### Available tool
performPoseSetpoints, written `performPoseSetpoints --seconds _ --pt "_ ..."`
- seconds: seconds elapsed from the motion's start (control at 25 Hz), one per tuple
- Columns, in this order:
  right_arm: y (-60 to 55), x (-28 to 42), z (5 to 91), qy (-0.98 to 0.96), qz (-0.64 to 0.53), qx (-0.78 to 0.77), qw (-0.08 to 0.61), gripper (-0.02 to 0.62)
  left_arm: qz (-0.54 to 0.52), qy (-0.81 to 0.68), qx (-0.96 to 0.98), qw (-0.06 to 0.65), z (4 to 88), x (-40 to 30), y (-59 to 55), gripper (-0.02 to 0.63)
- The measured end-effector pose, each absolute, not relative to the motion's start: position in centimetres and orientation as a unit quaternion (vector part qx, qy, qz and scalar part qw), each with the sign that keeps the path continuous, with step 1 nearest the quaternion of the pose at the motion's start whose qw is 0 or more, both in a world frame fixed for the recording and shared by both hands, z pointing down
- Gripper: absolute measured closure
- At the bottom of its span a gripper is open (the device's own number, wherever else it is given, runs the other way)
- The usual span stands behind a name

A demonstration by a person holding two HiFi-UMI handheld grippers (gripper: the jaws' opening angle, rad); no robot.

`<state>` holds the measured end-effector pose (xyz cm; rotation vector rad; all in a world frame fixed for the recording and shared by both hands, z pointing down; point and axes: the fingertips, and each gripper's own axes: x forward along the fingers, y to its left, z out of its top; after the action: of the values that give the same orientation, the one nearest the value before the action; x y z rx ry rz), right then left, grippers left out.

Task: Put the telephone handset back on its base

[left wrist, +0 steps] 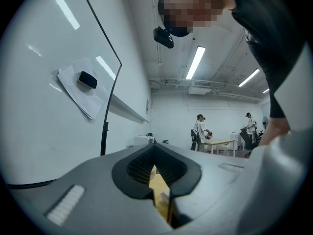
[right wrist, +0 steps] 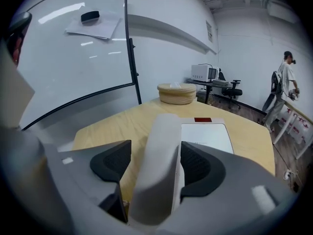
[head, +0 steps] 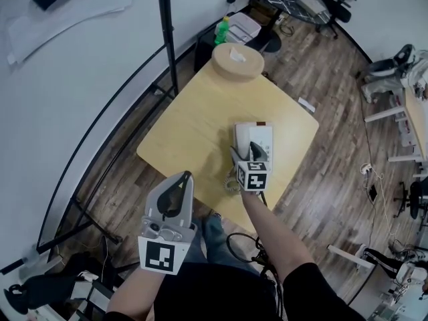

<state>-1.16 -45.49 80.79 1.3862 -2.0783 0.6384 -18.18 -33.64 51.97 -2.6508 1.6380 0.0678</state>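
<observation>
A white telephone base (head: 262, 138) lies on the light wooden table (head: 190, 126), near its right front part. The white handset (right wrist: 159, 165) lies along the base's (right wrist: 206, 137) left side. My right gripper (right wrist: 156, 155) stands open around the handset: the left pad is clear of it with table showing in the gap, and the right pad is close against it. In the head view the right gripper (head: 251, 151) reaches down onto the phone. A coiled cord (head: 232, 184) hangs at the table edge. My left gripper (head: 184, 177) is held off the table's front corner, shut and empty (left wrist: 159, 173).
A round wooden tissue box (head: 238, 61) sits at the table's far corner. A green bottle (head: 221, 31) and boxes stand behind it. A black stand pole (head: 167, 32) and a curved whiteboard run along the left. People work at a distant table (left wrist: 220, 142).
</observation>
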Motion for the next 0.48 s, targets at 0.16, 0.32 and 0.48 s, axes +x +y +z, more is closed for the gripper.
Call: performPoseSetpoints --seconds 0.16,0.32,0.48 --pt "-45.4 -0.8 78.4 -0.783 0.233 0.515 0.26 0.275 0.021 0.524 -0.851 0.015 51.2 -17.9 -34.1 0.606" --pt "-45.3 0.4 71.2 -0.806 0.195 0.52 0.204 0.275 0.023 0.523 -0.852 0.018 50.2 -18.0 -34.5 0.606" --pt "-43.2 2.3 62.2 -0.827 0.132 0.521 0.167 0.287 0.028 0.517 -0.855 0.03 47.7 -17.4 -34.4 0.606"
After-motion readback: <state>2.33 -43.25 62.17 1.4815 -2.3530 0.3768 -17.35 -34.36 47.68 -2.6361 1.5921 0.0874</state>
